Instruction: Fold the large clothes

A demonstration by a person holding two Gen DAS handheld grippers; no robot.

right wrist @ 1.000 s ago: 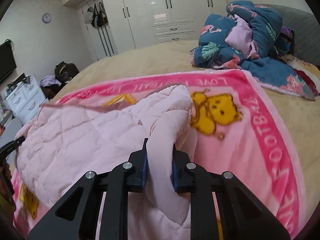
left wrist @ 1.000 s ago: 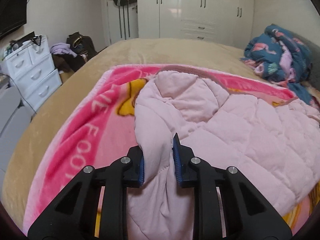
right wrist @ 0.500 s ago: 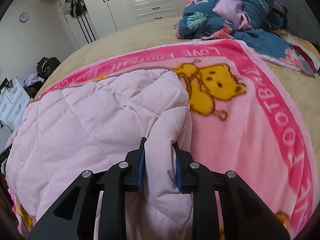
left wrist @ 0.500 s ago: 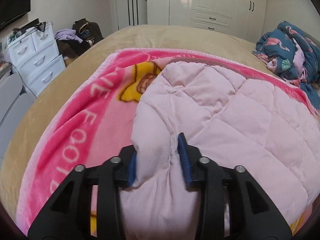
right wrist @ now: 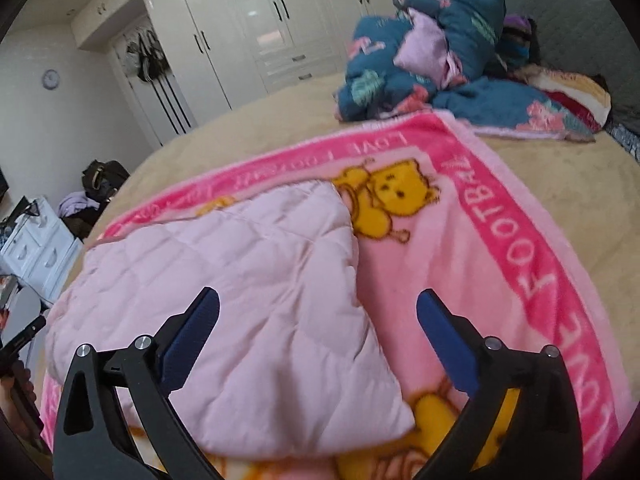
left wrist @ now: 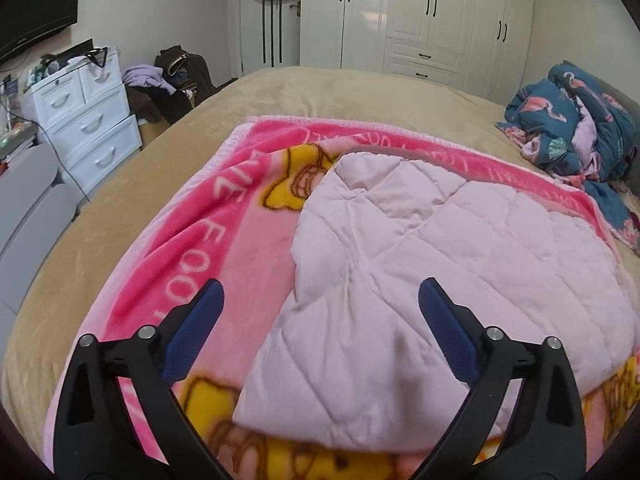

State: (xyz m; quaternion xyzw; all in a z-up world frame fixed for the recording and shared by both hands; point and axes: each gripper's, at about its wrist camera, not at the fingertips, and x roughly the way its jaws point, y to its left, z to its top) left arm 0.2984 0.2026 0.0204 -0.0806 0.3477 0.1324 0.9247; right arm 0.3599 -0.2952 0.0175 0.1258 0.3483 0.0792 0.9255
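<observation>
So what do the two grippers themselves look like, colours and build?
Both look alike. The left gripper has two matte black, angular finger arms with triangular cut-outs, round silver bolt heads at the joints, and flat blue pads lining the inner faces. The right gripper shows the same black frame, silver bolts and blue pads. No cables or markings are visible.

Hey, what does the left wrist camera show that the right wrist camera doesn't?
Only the left wrist view shows the black TV on the wall and the left claw, its jaws opening with nothing pinched. Only the right wrist view shows the wall clock, the yellow bear printed on the blanket and the right claw, also opening and holding nothing. Both show the pale pink quilted garment lying on the pink blanket, the white wardrobe, the white drawers and the blue bedding heap.
</observation>
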